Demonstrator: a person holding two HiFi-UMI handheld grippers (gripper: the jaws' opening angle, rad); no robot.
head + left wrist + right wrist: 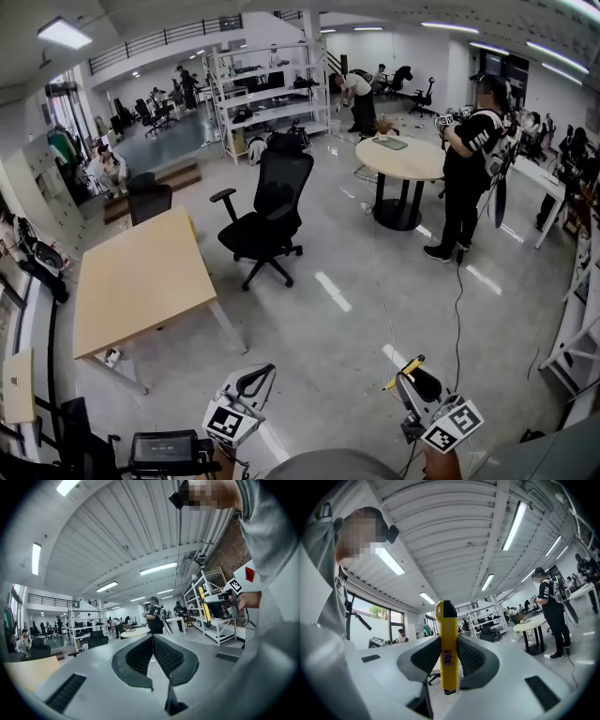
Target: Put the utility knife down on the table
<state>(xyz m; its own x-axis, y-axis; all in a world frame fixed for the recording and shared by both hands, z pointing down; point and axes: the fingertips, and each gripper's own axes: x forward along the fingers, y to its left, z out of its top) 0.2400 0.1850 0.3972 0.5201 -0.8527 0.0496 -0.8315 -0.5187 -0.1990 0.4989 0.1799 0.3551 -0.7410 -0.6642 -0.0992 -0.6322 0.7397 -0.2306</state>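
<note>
A yellow utility knife (447, 644) with a black tip stands upright between the jaws of my right gripper (449, 654), which is shut on it. In the head view this gripper (410, 373) is at the lower right above the floor, and a yellow strip of the knife (403, 368) shows beside its black pads. My left gripper (255, 379) is held low at the bottom centre-left. Its jaws (152, 638) meet at the tips with nothing between them. The light wooden table (141, 281) stands to the left of both grippers, its top bare.
A black office chair (267, 217) stands beyond the wooden table. A round table (409, 159) and a standing person (467, 178) are further right. White shelving (574, 323) lines the right edge, and a cable (458, 309) trails over the grey floor.
</note>
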